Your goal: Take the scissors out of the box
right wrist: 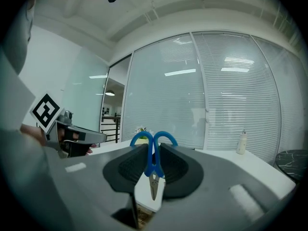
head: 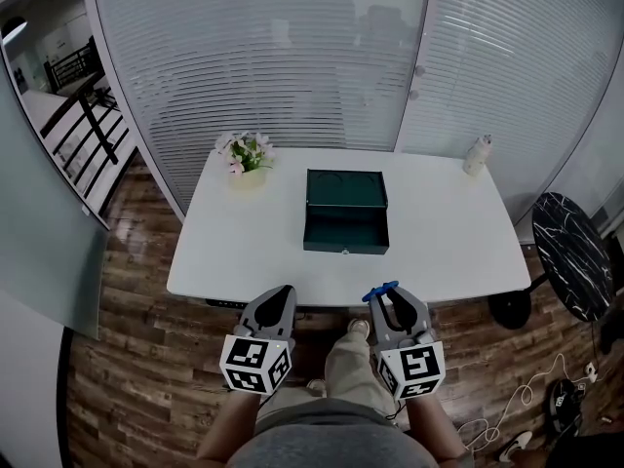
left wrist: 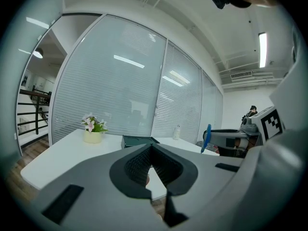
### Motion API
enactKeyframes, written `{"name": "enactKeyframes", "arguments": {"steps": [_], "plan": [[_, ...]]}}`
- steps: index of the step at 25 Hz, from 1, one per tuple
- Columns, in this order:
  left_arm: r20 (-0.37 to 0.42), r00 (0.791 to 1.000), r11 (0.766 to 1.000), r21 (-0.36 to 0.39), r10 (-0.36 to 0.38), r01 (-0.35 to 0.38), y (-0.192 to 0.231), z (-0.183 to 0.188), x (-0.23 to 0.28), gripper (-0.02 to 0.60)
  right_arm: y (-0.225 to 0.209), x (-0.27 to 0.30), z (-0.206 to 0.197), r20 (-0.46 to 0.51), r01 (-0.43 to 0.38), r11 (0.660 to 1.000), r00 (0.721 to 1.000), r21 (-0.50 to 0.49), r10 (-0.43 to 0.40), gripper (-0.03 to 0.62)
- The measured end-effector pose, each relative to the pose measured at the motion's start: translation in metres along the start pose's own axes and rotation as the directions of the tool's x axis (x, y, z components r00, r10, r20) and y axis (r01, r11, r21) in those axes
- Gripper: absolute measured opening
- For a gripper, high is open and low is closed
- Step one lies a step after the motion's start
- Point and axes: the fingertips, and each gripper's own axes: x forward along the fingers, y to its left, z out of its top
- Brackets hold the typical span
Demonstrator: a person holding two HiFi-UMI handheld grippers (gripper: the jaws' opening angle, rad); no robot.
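Observation:
The dark green box stands open in the middle of the white table, lid leaning back; I see nothing inside it. My right gripper hovers just off the table's near edge, shut on the blue-handled scissors. In the right gripper view the scissors sit upright between the pads, handles pointing away, blades toward the camera. My left gripper hangs beside it to the left, tips together and nothing held. The left gripper view shows its jaws meeting, the box beyond them and the scissors at the right.
A pot of pink flowers stands at the table's far left corner, a white bottle at the far right. A round black side table is to the right. Glass walls with blinds run behind the table. Cables lie on the wood floor.

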Motion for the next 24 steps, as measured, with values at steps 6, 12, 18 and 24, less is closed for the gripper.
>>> {"name": "enactKeyframes", "arguments": {"steps": [6,12,18,24], "plan": [[0.003,1.000,1.000,-0.001,0.007,-0.007,0.003,0.002,0.005,0.006,0.003,0.009,0.003,0.008,-0.017,1.000,1.000,-0.015,0.017,0.091],[0.004,1.000,1.000,-0.005,0.010,-0.010,0.005,0.003,0.011,0.006,-0.002,0.017,0.005,0.015,-0.017,1.000,1.000,-0.012,0.018,0.091],[-0.007,1.000,1.000,-0.004,0.006,-0.006,0.004,0.000,0.016,0.006,-0.006,0.019,0.004,0.015,-0.018,1.000,1.000,-0.003,0.018,0.091],[-0.004,1.000,1.000,-0.007,0.005,-0.005,0.003,0.001,0.021,0.006,-0.010,0.020,0.006,0.019,-0.019,1.000,1.000,-0.011,0.020,0.091]]}}
